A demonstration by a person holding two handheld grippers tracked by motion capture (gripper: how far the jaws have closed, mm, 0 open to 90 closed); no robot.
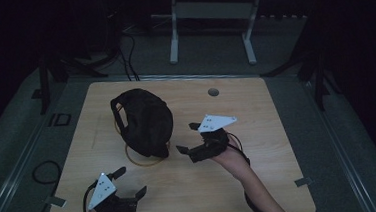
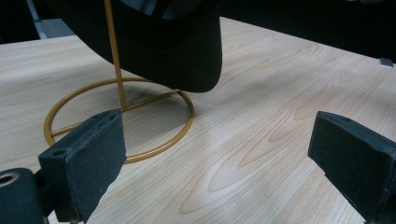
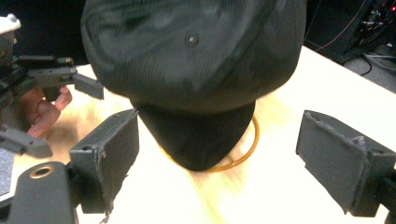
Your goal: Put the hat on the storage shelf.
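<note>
Black cap (image 1: 144, 121) sits on gold wire stand (image 1: 144, 159), centre-left of frame on counter (image 1: 278, 130). Right gripper (image 1: 188, 138) and left gripper (image 1: 130, 181): fingers released, empty. Risk: brim pull tips the light stand.

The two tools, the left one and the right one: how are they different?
The right tool is up close beside the black cap on its gold stand; the left tool sits farther back, near the table's front edge. The right tool points sideways toward the cap; the left tool points up the table toward the stand. Both are open and hold nothing.
</note>
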